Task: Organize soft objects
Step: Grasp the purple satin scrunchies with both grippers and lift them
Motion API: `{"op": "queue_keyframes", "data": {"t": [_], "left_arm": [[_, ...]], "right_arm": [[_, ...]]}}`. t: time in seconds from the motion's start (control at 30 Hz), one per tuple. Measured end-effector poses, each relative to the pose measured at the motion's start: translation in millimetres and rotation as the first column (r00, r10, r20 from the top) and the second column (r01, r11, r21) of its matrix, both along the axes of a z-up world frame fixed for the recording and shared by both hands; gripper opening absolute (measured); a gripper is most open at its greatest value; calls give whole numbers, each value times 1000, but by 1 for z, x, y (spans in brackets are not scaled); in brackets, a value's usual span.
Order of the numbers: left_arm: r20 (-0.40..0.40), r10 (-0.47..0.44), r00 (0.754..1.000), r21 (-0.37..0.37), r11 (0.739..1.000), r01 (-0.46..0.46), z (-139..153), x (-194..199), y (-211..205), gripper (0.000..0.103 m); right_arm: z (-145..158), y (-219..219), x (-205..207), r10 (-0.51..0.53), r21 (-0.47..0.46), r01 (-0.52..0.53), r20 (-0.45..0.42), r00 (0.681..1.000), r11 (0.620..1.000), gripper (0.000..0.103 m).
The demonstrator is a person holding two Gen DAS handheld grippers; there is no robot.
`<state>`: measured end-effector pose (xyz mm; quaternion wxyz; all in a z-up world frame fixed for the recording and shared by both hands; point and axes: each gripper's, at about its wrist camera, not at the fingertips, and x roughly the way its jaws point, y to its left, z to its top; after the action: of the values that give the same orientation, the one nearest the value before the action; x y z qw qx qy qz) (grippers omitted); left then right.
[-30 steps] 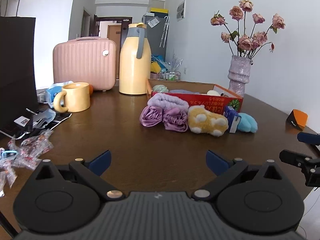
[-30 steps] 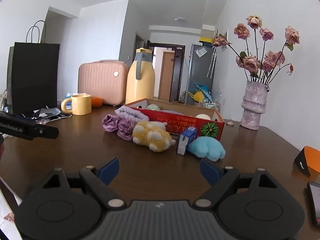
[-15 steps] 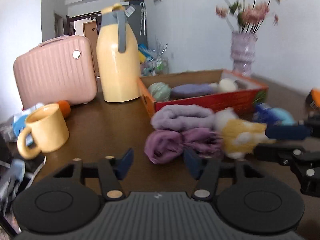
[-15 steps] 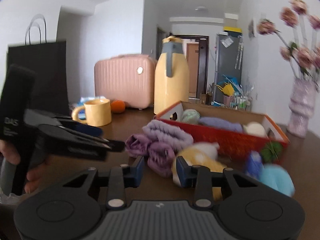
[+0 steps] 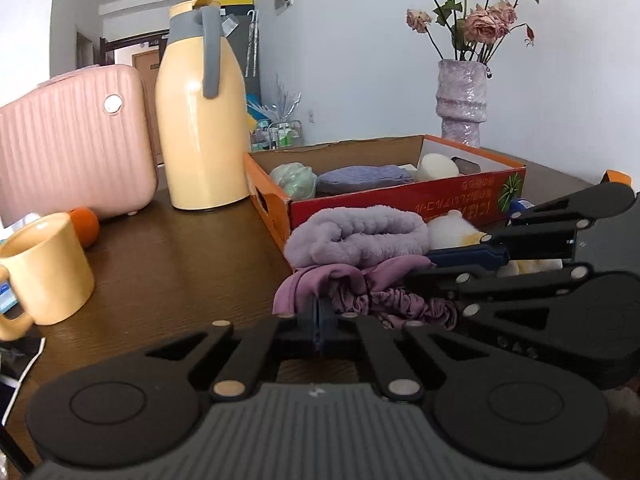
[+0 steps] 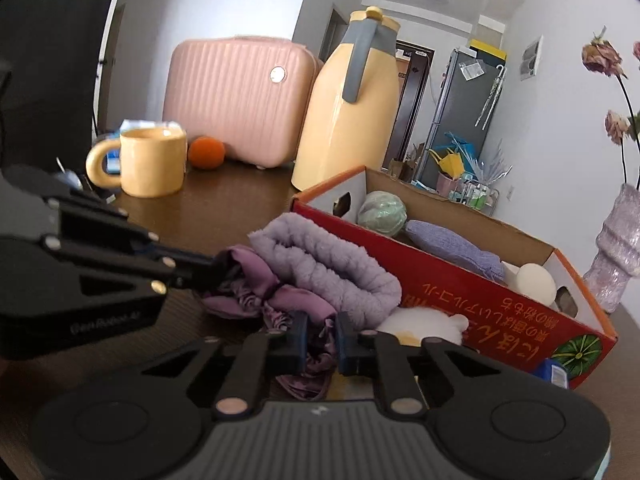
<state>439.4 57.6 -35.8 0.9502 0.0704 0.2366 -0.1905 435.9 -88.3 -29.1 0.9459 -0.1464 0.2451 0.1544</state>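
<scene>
A purple satin scrunchie cloth (image 5: pixel 372 292) lies on the brown table in front of a red cardboard box (image 5: pixel 400 204), under a lilac fluffy towel roll (image 5: pixel 360 234). My left gripper (image 5: pixel 319 320) is shut on the cloth's left end. My right gripper (image 6: pixel 321 340) is shut on its right end (image 6: pixel 316 344). A yellow-white plush toy (image 5: pixel 452 228) lies beside the towel, mostly hidden by the right gripper. The box (image 6: pixel 460 276) holds a green ball (image 6: pixel 382 214), a purple cloth (image 6: pixel 452 248) and a white ball (image 6: pixel 536 284).
A yellow thermos (image 5: pixel 200 120), a pink case (image 5: pixel 72 144), a yellow mug (image 5: pixel 44 272) and an orange (image 5: pixel 86 226) stand on the left. A purple vase with dried roses (image 5: pixel 462 104) stands behind the box. A black paper bag (image 6: pixel 52 72) stands far left.
Both grippers moved forward to the purple cloth and closed from wide open: the left onto its left end, the right onto its right end.
</scene>
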Motion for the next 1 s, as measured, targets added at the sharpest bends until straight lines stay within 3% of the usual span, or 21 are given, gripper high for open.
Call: {"op": "queue_keyframes", "data": {"t": [0.13,0.3,0.47,0.6,0.73,0.93,1.0], "left_arm": [[2,37,999,5,999,-37,10,-16,2,1],[31,68,997,-45,997,-66,26,-93,1,1],[-41,43,998,-117,992,-47,23,-169,-17,1],[-82,29,996,-145,989,-41,17,-206,-39,2],[-78,13,997,-112,993,-22,13,-226,-57,2],[-87,36,996,-95,995,-44,13,-237,-60,6],[-69,45,997,-95,994,-51,15,-241,-60,23]], "right_arm": [[15,-6,-27,60,37,-61,16,998,997,11],[21,-34,-97,145,116,-142,-18,989,983,11],[16,-79,-162,122,201,-114,-28,992,973,13],[8,-105,-191,68,251,-54,-48,997,967,18],[1,-122,-202,26,303,-3,-72,997,953,22],[-10,-136,-197,3,442,60,-139,990,895,24],[-14,-137,-194,0,450,69,-152,988,890,23]]}}
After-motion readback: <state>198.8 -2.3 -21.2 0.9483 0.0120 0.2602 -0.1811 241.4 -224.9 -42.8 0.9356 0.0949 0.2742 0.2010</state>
